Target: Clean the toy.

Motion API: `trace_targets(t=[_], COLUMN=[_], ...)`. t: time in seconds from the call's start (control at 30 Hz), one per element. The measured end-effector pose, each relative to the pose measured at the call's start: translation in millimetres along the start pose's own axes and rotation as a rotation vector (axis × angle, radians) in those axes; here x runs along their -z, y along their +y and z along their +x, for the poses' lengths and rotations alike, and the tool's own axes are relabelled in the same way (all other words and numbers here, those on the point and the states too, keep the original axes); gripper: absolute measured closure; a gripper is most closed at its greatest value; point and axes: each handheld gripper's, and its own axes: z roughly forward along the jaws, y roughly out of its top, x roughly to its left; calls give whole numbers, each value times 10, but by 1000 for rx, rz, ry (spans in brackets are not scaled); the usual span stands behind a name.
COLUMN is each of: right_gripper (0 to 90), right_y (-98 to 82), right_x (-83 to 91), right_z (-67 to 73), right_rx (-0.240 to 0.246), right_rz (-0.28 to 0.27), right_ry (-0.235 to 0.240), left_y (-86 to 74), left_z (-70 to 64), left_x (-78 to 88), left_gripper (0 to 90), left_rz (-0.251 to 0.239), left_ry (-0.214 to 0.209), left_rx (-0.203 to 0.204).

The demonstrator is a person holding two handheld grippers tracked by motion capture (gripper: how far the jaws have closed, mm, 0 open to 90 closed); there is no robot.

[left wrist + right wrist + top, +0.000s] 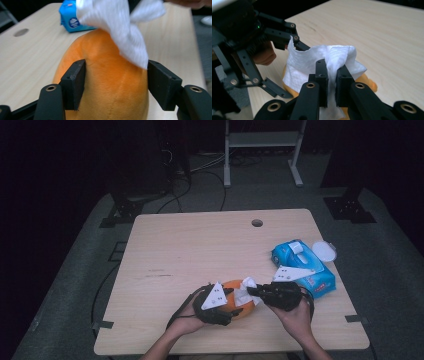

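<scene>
One orange plush toy lies near the table's near edge, gripped by the left gripper. The right gripper pinches one white tissue on it. One blue tissue pack sits right; the far-left tabletop lies open.

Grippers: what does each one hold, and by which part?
The left gripper clamps the orange plush toy across its sides. The right gripper pinches a white tissue at a bunched fold, resting on the toy.
</scene>
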Motion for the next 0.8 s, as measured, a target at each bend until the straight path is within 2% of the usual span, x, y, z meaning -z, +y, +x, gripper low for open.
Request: trace_targets(t=[0.07,0.2,0.23,0.27,0.37,0.4,0.47,0.53,0.6,0.67,0.73,0.8], right_gripper=[821,820,819,819,818,818,818,817,816,816,815,815], right_y=[-24,-87,-106,-131,-213,-246,-282,-323,-361,-384,-392,-390], right_x=[-14,14,27,42,102,129,155,183,206,218,222,219], right_z=[-28,-78,-81,-86,-74,-68,-61,-60,-59,-54,-39,-24], right_rx=[-22,-51,-49,-44,-35,-33,-22,-4,-2,9,30,52], right_rz=[37,76,88,98,111,113,125,146,157,163,170,180], right_ry=[30,72,74,77,92,95,96,105,113,119,123,124], left_y=[-10,-10,-10,8,71,99,142,152,154,161,168,149], left_z=[2,-11,-11,-19,21,40,87,135,184,225,260,271], left_x=[9,2,2,6,51,60,66,35,-21,-80,-153,-225], left_gripper=[340,339,339,339,329,307,266,202,189,189,189,181], left_rz=[-6,-16,-16,-19,-48,-55,-59,-76,-65,-54,-11,36], left_ry=[-36,-92,-92,-133,-190,-191,-165,-158,-149,-161,-151,-164], left_rx=[12,36,36,40,51,54,45,65,75,95,85,88])
